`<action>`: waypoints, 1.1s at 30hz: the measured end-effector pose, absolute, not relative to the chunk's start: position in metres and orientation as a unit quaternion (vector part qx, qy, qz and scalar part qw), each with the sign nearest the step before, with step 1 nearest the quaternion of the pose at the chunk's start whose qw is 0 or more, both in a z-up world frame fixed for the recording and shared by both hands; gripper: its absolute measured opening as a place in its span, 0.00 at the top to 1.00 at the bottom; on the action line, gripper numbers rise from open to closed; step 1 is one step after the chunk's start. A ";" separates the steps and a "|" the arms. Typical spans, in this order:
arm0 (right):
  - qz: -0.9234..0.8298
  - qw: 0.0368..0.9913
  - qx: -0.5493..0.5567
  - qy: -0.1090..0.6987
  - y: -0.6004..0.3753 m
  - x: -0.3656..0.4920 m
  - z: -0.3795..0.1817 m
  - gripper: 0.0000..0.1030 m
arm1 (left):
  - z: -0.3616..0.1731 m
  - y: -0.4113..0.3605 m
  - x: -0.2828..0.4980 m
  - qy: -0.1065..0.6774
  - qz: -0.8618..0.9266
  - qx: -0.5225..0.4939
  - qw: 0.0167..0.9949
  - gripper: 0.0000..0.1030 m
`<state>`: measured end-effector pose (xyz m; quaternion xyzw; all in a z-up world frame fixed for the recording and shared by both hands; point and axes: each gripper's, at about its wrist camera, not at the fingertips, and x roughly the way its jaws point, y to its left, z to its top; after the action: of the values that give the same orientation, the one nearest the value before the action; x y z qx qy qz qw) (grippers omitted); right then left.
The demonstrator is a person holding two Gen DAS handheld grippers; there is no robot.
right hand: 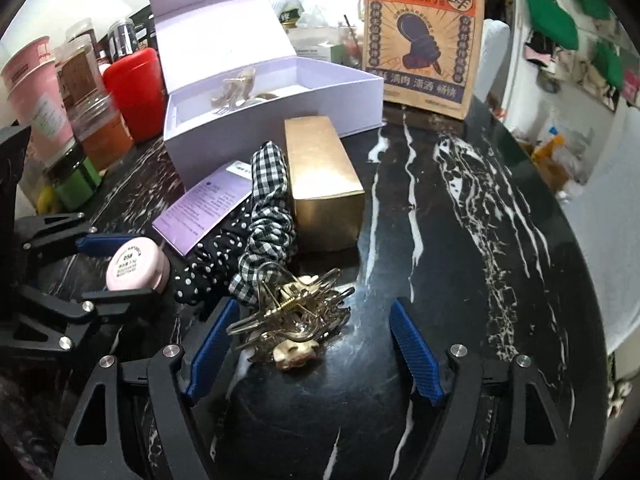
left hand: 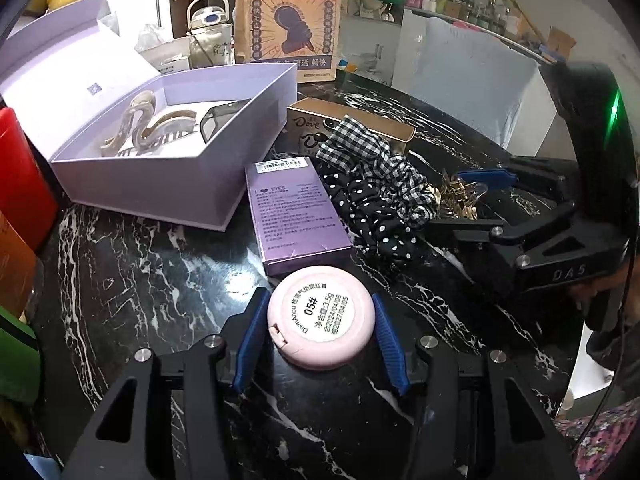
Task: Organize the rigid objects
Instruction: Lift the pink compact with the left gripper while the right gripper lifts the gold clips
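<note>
1. I am holding the round pink plastic compact (left hand: pixel 321 317) with my left gripper (left hand: pixel 320 332); its jaws are pinching the compact by its rim on both sides, label side up, just above the black marble desk (left hand: pixel 120 300) and in front of the purple cardboard carton (left hand: pixel 298 212).
2. I am judging the compact as light, stiff and smooth-walled. The curved rim could be slipping on the pads, so a grip across the widest part, as now, looks right, and the hinge tab should be staying clear of the pads.
3. My right gripper (right hand: pixel 312 344) is standing with its jaws spread wide, pressing on nothing. The gold wire hair claw clip (right hand: pixel 288 312) is lying on the desk between them, nearer the left pad, touching the gingham scrunchie (right hand: pixel 268 216).
4. I am reckoning the clip as light, springy and snag-prone: thin wire loops that could be bending or catching on the fabric. The spring hinge at its centre looks like the firmest place to take it.
5. The open lilac cardboard box (left hand: pixel 180 184) is sitting at the back left of the desk with a beige claw clip (left hand: pixel 148 128) already inside; I am treating it as the likely home for both pieces.
6. The polka-dot scrunchie (left hand: pixel 376 216) is soft, so I am leaving it alone.
</note>
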<state>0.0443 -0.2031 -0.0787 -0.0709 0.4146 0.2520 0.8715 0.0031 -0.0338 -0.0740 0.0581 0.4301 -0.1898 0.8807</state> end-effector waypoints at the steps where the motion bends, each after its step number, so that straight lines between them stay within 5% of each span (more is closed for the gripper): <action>1: 0.260 0.869 -0.065 0.415 -0.205 0.045 -0.079 0.24 | -0.074 -0.033 0.003 0.430 -0.191 0.055 0.881 0.51; 4: 0.266 0.867 -0.062 0.418 -0.205 0.048 -0.079 0.24 | -0.073 -0.032 0.005 0.430 -0.192 0.049 0.881 0.51; 8: 0.269 0.867 -0.059 0.416 -0.203 0.048 -0.078 0.41 | -0.074 -0.034 0.005 0.431 -0.186 0.055 0.881 0.51; 16: 0.255 0.873 -0.070 0.411 -0.196 0.043 -0.076 0.47 | -0.075 -0.034 0.004 0.430 -0.180 0.057 0.883 0.51; 22: 0.225 0.887 -0.034 0.402 -0.208 0.035 -0.071 0.64 | -0.074 -0.032 0.003 0.433 -0.188 0.048 0.880 0.51; 33: 0.173 0.899 0.024 0.402 -0.225 0.020 -0.070 0.68 | -0.073 -0.028 0.003 0.440 -0.186 0.039 0.878 0.51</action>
<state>0.0197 -0.2250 -0.0701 0.0244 0.4022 0.1734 0.8987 0.0029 -0.0277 -0.0729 0.0385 0.4398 -0.1858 0.8778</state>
